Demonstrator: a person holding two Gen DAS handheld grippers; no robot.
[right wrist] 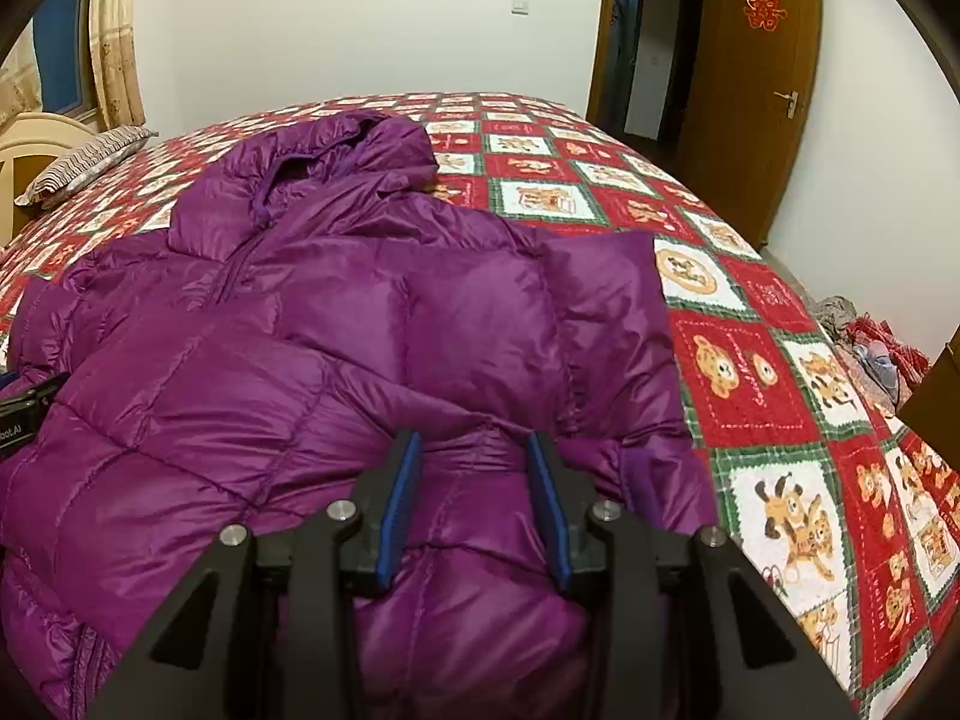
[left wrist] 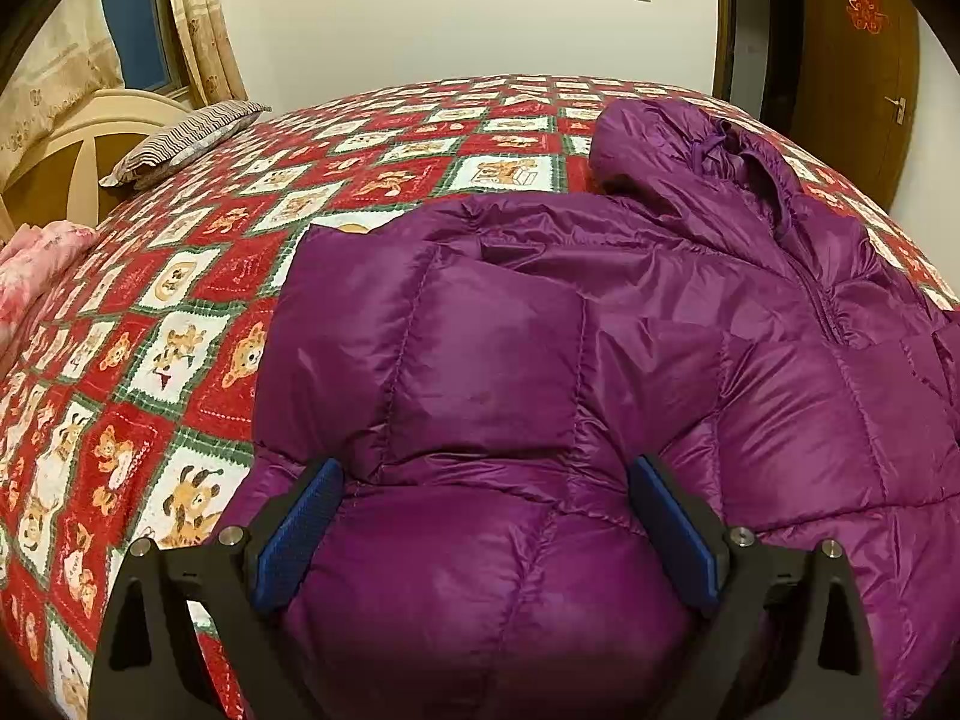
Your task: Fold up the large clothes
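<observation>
1. Bed [left wrist: 180,324] with bear quilt carries the purple down jacket [left wrist: 600,360], hood toward the far wall.
2. Left tongs [left wrist: 486,540] gape wide around a puffy fold; grip unclear.
3. Right tongs [right wrist: 474,510] are narrower, pinching a fold near the jacket's bed-edge side.
4. Slick shell: pull unevenly and your folded sleeve springs open.

The purple down jacket [left wrist: 600,360] runs off the bottom edge and the 4 o'clock side of the left wrist view, so its hem is unseen; in the right wrist view it is cut at 8 o'clock. It hides the bed [left wrist: 180,312] beneath it. A heap of cloth [right wrist: 870,342] at 3 o'clock is too small to identify. The red emblem on the door [right wrist: 765,6] is illegible.
</observation>
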